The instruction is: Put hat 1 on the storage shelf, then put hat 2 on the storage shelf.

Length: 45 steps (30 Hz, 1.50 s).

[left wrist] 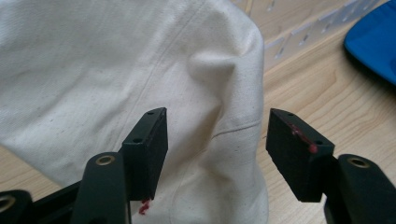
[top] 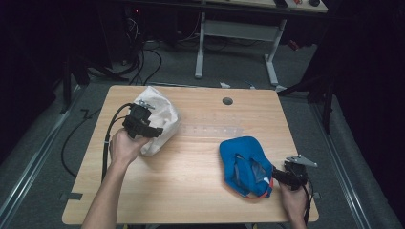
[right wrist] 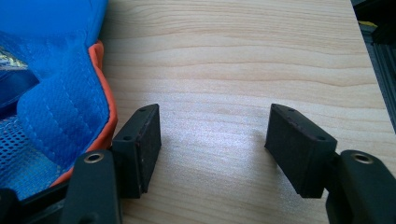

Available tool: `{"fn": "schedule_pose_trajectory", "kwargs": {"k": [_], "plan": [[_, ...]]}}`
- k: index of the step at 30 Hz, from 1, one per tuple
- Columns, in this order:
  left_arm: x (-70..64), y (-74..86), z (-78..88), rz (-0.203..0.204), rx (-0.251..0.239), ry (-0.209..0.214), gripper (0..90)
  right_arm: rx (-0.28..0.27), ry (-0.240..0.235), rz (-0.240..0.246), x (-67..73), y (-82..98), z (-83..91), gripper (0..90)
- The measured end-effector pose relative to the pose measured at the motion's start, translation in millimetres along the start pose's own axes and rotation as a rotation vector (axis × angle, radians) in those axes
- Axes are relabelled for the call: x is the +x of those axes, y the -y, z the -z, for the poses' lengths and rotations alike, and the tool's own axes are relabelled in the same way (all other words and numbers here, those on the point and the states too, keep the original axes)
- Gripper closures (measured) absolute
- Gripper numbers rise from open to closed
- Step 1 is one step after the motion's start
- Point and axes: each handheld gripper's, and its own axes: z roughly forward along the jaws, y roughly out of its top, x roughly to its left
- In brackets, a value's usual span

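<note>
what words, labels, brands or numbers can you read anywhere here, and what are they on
None can be read.
White cloth bag: plain fabric, no print showing.
Blue cap: a small patch inside it, too blurred to read.
Clear strip on the table: faint marks, too small to read.
Left gripper and right gripper: red smudges on the left one, no lettering.

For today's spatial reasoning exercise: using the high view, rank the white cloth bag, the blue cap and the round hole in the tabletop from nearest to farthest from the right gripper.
1. Blue cap: right beside the right gripper, on the table's right.
2. Round hole: near the far edge, towards the middle.
3. White cloth bag: far left, by the left gripper.
</note>
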Motion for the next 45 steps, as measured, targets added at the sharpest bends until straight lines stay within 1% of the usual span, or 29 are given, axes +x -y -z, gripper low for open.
{"fn": "schedule_pose_trajectory", "kwargs": {"k": [2,3,4,5,6,8,9,10,12,13,14,16,21,22,23,24,25,26,27,28,29,31,34,36,38,39,40,44,45], "plan": [[2.5,6.2,3.7,0.013,-0.034,-0.004,38.7,0.0,0.0,0.0,0.0,0.0,0.0,36.1],[2.5,6.2,3.7,0.013,-0.034,-0.004,38.5,0.0,-0.003,0.0,-0.1,0.0,0.0,36.9],[3.8,9.8,5.2,0.02,-0.049,-0.002,38.5,0.0,-0.003,0.0,-0.1,0.0,0.0,36.9],[5.7,16.1,7.3,0.038,-0.076,0.003,37.0,-0.002,-0.008,0.004,-0.3,0.0,0.1,37.5],[5.7,16.1,7.3,0.038,-0.076,0.003,36.6,-0.002,-0.008,0.003,-0.2,0.1,0.1,37.7],[7.3,26.7,10.4,0.07,-0.119,0.016,35.7,-0.002,-0.008,0.005,-0.2,0.0,0.1,38.1],[6.8,30.6,11.3,0.076,-0.136,0.013,35.0,-0.002,-0.008,0.005,-0.3,0.1,0.1,38.3],[6.8,30.6,11.3,0.076,-0.136,0.013,34.8,-0.004,-0.007,0.006,-0.4,0.0,0.1,38.5],[5.9,38.3,13.4,0.082,-0.152,0.011,34.5,-0.003,-0.007,0.003,-0.3,0.0,0.2,38.6],[5.3,42.3,14.1,0.084,-0.162,0.011,33.5,-0.003,-0.007,0.004,-0.3,0.0,0.1,38.6],[4.1,50.5,15.0,0.092,-0.18,0.015,32.6,-0.004,-0.007,0.005,-0.4,0.0,0.1,38.6],[3.6,53.4,15.0,0.091,-0.182,0.021,30.7,-0.002,-0.007,0.004,-0.3,0.0,0.2,38.6],[-6.0,78.2,13.3,0.095,-0.221,0.035,29.9,-0.001,-0.002,0.005,0.0,0.0,0.4,39.2],[-8.2,83.3,12.6,0.098,-0.229,0.038,29.7,-0.002,-0.002,0.012,-0.5,-0.1,0.2,39.2],[-12.6,94.6,11.6,0.106,-0.252,0.05,29.7,-0.003,-0.002,0.012,-0.4,-0.1,0.2,39.2],[-12.6,94.6,11.6,0.106,-0.252,0.05,29.6,-0.003,-0.002,0.012,-0.4,-0.1,0.2,39.2],[-16.2,104.7,9.6,0.116,-0.267,0.069,29.2,-0.003,-0.002,0.012,-0.4,-0.1,0.2,39.2],[-16.2,104.7,9.6,0.116,-0.267,0.069,29.0,-0.003,-0.002,0.013,-0.4,-0.1,0.1,39.9],[-19.1,111.4,7.1,0.12,-0.275,0.078,29.0,-0.003,-0.002,0.013,-0.4,-0.1,0.1,39.9],[-21.8,116.2,4.6,0.123,-0.278,0.065,28.5,-0.002,-0.004,0.014,0.0,-0.1,0.5,42.0],[-26.2,124.5,-0.1,0.118,-0.273,0.04,27.7,-0.004,-0.006,0.015,0.9,0.1,0.6,43.6],[-28.0,128.4,-2.5,0.124,-0.277,0.039,27.7,-0.004,-0.008,0.016,0.9,0.1,0.7,43.7],[-31.5,138.4,-9.2,0.145,-0.287,0.059,27.7,-0.006,-0.009,0.017,0.8,0.1,0.6,43.7],[-35.0,142.6,-14.5,0.148,-0.279,0.056,27.6,-0.008,-0.004,0.014,1.1,0.1,0.5,44.6],[-39.4,145.0,-20.9,0.133,-0.249,0.04,27.3,-0.009,-0.001,0.012,1.0,0.2,0.5,45.2],[-40.8,145.5,-23.4,0.13,-0.24,0.04,26.9,-0.009,-0.001,0.013,0.9,0.2,0.5,45.2],[-44.5,147.0,-29.6,0.117,-0.218,0.036,26.9,-0.009,-0.002,0.012,0.9,0.2,0.5,45.2],[-49.6,148.8,-38.8,0.1,-0.209,0.04,27.5,-0.007,-0.004,0.013,1.0,0.1,0.5,43.5],[-50.4,148.9,-40.4,0.092,-0.204,0.035,28.0,-0.003,-0.014,0.022,1.6,-0.2,0.2,38.5]]}}
